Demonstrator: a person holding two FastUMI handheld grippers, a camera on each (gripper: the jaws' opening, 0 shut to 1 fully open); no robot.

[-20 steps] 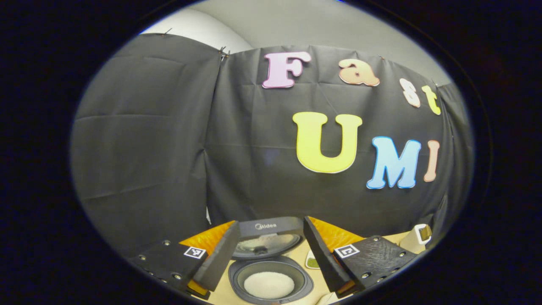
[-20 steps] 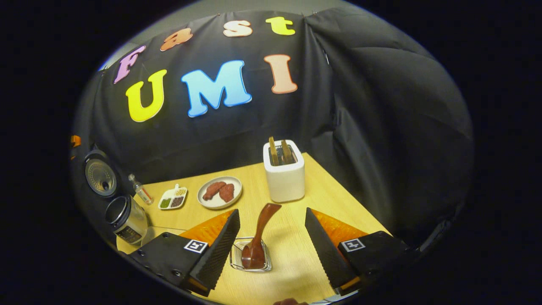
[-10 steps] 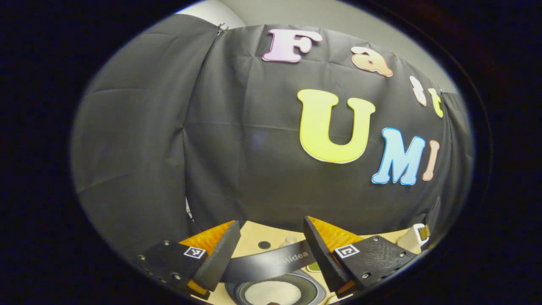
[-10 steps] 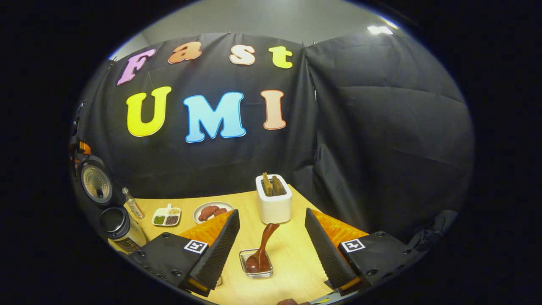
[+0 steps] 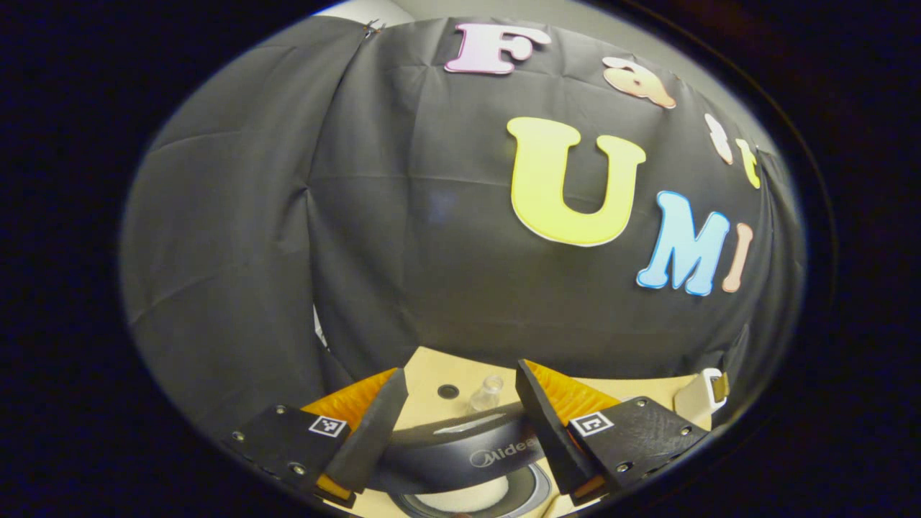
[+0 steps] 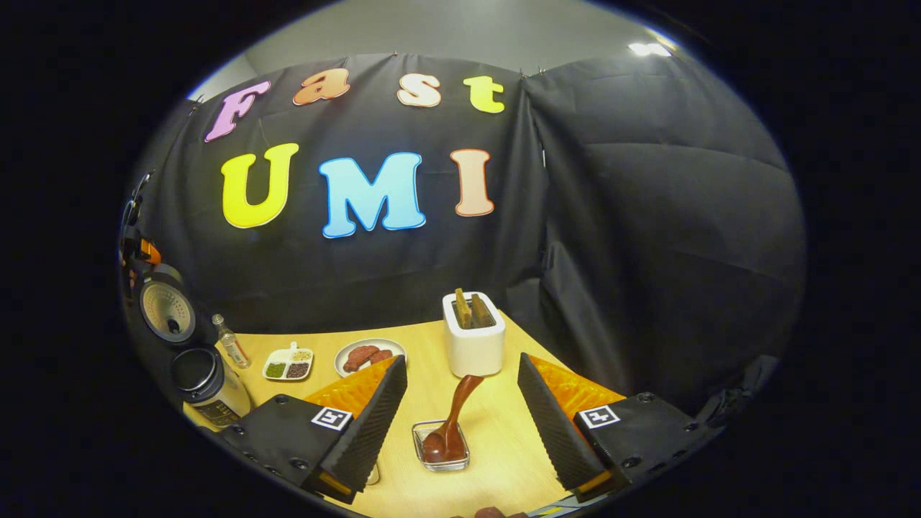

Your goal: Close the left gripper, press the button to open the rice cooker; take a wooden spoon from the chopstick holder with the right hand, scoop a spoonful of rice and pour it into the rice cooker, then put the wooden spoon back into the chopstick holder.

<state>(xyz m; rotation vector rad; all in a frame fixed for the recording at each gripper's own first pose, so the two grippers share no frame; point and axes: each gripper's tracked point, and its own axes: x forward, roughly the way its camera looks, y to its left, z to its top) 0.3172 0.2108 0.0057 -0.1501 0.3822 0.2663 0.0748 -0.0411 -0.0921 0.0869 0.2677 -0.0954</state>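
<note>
In the left gripper view my left gripper (image 5: 459, 385) stands open above the black rice cooker (image 5: 460, 453). The raised lid's edge runs between the fingers, and white rice (image 5: 460, 500) lies in the pot below. In the right gripper view my right gripper (image 6: 461, 374) is open with nothing held. The wooden spoon (image 6: 455, 414) leans bowl-down in a small clear chopstick holder (image 6: 441, 455) just ahead, between the fingers without touching them. Far left stands the rice cooker (image 6: 209, 385) with its lid (image 6: 167, 311) up, and an orange part of the left gripper (image 6: 147, 252) shows above it.
A white toaster (image 6: 473, 338) with toast stands beyond the holder. A plate of meat (image 6: 369, 356), a divided dish of beans (image 6: 289, 364) and a small bottle (image 6: 232, 344) line the table's back. The bottle (image 5: 488, 392) and toaster (image 5: 709, 392) also lie past the cooker.
The left gripper has moved forward and over the cooker's lid, whose outer face now shows. The right gripper has lifted and drawn back from the spoon, which stays in its holder.
</note>
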